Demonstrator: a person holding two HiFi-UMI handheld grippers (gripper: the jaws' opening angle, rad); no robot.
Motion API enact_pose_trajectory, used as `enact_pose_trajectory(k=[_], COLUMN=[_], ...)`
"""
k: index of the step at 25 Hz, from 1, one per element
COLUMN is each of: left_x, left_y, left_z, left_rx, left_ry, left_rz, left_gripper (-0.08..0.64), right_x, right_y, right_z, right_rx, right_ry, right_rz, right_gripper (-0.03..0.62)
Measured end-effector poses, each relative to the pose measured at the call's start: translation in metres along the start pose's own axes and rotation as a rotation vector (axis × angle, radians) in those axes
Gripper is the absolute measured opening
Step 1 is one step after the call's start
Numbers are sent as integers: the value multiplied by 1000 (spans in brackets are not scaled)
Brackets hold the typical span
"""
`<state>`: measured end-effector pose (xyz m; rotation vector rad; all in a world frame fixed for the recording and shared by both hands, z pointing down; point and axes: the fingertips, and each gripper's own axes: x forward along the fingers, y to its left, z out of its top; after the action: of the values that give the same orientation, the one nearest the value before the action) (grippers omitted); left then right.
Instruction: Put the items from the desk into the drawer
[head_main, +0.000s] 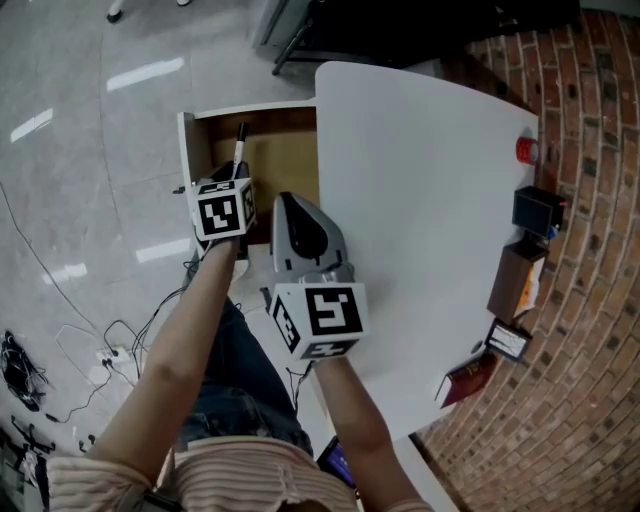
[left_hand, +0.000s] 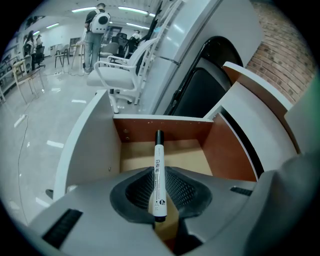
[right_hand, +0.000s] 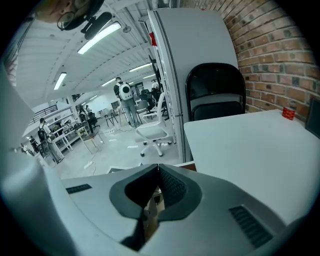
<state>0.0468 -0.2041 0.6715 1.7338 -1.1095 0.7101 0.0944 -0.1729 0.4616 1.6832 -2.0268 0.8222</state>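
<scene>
While I watch through the head view, the left gripper (head_main: 236, 172) hangs over the open drawer (head_main: 290, 160), tilted down, and its jaws are clamped on the marker (left_hand: 159, 170). White barrel, black cap, cap end pointing away from the jaws toward the drawer's back wall. The marker is up in the jaws over the brown drawer floor, not lying on it. Left gripper view shows the pads pressing the barrel from both sides near its rear end. The right gripper (right_hand: 158, 169) sits just right of the left one, at the near edge of the desk (head_main: 420, 200) beside the drawer. Its jaws are closed tip to tip with nothing between them. Its view looks across the desk top and the drawer's corner. Desk top is white and mostly bare. Along its far edge by the brick wall I see a small red thing (head_main: 526, 150), maybe a cup but too small to tell, then a black box (head_main: 538, 210), a brown box (head_main: 515, 280), a small dark device (head_main: 508, 341) and a red book (head_main: 468, 378). All five are well apart from both grippers. Drawer has a white front and wooden side walls.
</scene>
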Motion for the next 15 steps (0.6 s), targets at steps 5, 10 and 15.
enact_pose_trajectory(k=[5, 10, 15], left_x=[21, 38, 52], left_y=[9, 17, 21], left_z=[-9, -18, -24], left_rx=[-23, -26, -25], left_ry=[32, 63, 86], left_rz=[16, 38, 34], left_gripper=[72, 72, 72], right_x=[15, 26, 32], right_y=[-1, 5, 9], right_z=[-5, -11, -15], right_rx=[-6, -26, -17], right_ry=[20, 32, 49], right_rz=[11, 40, 50], right_gripper=[17, 17, 17])
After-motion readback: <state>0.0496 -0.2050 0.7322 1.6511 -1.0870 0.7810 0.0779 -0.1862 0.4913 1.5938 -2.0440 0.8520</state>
